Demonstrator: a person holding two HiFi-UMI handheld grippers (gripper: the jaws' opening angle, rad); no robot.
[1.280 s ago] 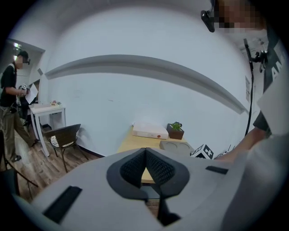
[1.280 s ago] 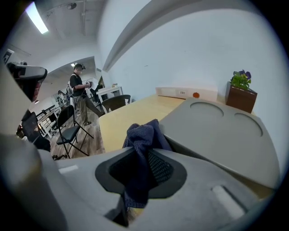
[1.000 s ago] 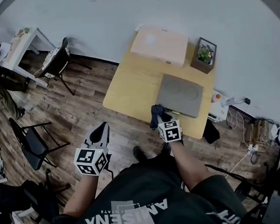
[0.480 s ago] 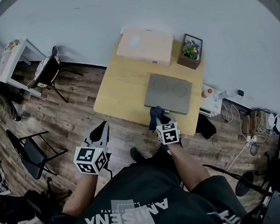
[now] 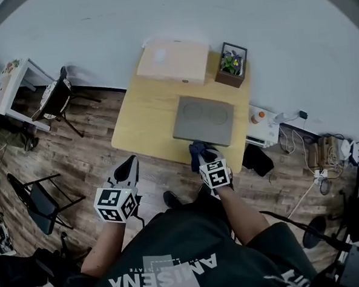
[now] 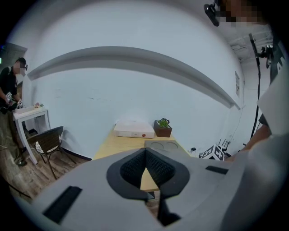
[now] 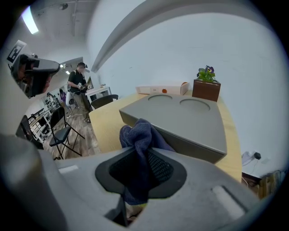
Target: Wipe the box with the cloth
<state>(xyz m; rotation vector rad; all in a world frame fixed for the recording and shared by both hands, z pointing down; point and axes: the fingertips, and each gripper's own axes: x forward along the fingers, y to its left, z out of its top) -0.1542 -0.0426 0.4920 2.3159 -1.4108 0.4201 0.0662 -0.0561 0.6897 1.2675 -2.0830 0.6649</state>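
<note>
Right claw (image 7: 143, 155): pinching the dark blue cloth (image 7: 137, 133). A wad sticks out past the tips and a tail hangs down behind the pads.

At 12 o'clock from that claw is the grey box (image 7: 180, 115), flat with 2 round dips in its top. It lies on the yellow surface (image 5: 145, 127), toward the surface's right side. The cloth wad is right at the box's near corner, but I can't confirm contact from any view.

Left claw (image 6: 145, 164): pressed together at the tips, nothing between them. In the head view it hangs off the surface at 9 o'clock from the right claw, over the wood floor (image 5: 89, 151), well apart from the box.

Beyond the box there's a pale carton (image 5: 172, 60) at 11 o'clock and a potted plant (image 5: 231, 64) at 1 o'clock, both against the wall.

Step, my read: approach with the cloth, wiping not yet begun.

Next I'd lift the wad over the near edge, press it flat on the lid and stroke toward 12 o'clock. The box looks light, so it could slide toward the plant. Bringing the left claw in to brace its 9 o'clock side may help.
</note>
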